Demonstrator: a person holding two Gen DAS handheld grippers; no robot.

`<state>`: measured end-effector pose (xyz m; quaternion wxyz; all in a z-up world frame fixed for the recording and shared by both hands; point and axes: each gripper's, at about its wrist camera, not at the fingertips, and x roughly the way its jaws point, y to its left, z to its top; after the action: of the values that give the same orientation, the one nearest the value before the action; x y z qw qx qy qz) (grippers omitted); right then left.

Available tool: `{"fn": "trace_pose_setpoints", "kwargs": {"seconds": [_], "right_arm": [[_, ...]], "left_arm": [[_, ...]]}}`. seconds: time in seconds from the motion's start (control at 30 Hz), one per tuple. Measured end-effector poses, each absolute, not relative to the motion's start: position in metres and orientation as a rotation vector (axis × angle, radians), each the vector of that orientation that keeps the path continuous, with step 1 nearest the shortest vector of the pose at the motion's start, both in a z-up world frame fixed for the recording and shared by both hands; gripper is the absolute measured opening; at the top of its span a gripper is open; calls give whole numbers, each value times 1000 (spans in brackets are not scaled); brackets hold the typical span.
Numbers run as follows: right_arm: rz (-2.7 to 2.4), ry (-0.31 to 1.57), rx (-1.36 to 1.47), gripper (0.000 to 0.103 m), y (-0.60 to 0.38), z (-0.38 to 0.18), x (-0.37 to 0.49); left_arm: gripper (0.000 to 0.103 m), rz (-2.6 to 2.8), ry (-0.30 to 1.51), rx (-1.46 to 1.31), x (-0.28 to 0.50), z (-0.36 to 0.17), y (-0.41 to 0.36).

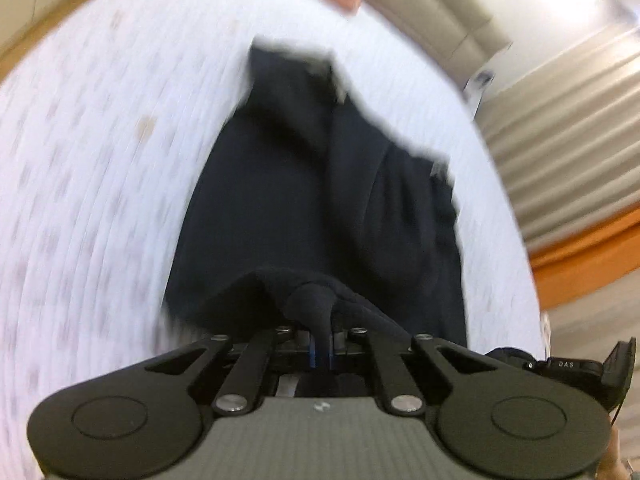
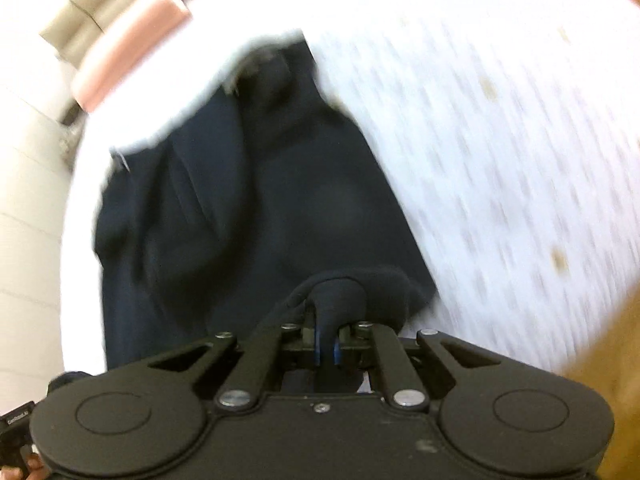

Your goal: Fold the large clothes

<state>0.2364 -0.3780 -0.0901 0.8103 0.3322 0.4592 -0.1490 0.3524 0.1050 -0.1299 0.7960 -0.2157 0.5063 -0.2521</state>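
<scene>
Both claws are clenched on the same dark garment (image 1: 320,200), each one pinching a bunch of its near edge. The left claw (image 1: 322,344) holds cloth between its closed pads, and the right claw (image 2: 326,340) does the same. The garment lies in front of both claws on a white patterned sheet (image 1: 100,160), with some folds already over its far part, where a pale lining shows. A pink cloth (image 2: 128,44) lies beyond it. I judge the folding is in the middle: the near edge is gripped, but it must yet be carried over and laid flat.
</scene>
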Motion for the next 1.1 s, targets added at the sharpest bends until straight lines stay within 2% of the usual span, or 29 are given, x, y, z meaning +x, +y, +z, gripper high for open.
{"fn": "trace_pose_setpoints", "kwargs": {"seconds": [0.17,0.23,0.27,0.3,0.33,0.37,0.4,0.47,0.73,0.93,1.0,1.03,1.07,1.1], "right_arm": [[-262,828,668,8,-420,-89,329],[-248,780,654,8,-435,-96,369],[-248,776,653,17,-436,-102,382],[-244,792,659,28,-442,-109,396],[-258,821,660,61,-449,-114,407],[-273,826,645,82,-453,-116,410],[-278,822,618,84,-456,-118,408],[-263,853,536,82,-459,-125,409],[-96,994,246,82,-448,-157,432],[-36,991,191,82,-459,-177,479],[-21,992,199,78,-461,-181,485],[-11,1002,183,59,-458,-185,487],[-4,1011,156,13,-453,-183,485],[-1,999,123,8,-448,-182,482]], "left_arm": [[7,-470,896,-490,439,-113,76],[12,-424,834,-486,472,-109,59],[15,-400,809,-488,488,-108,58],[28,-374,793,-490,503,-111,51],[35,-357,796,-487,514,-113,46],[50,-331,805,-486,523,-117,42],[59,-306,809,-477,531,-122,39],[61,-284,829,-434,535,-133,34],[60,-255,947,-286,556,-162,34],[59,-238,972,-107,579,-178,8],[59,-243,973,-82,584,-181,0],[58,-242,972,-75,586,-182,-3],[56,-244,972,-73,587,-183,-6],[46,-252,973,-68,588,-185,-9]]}}
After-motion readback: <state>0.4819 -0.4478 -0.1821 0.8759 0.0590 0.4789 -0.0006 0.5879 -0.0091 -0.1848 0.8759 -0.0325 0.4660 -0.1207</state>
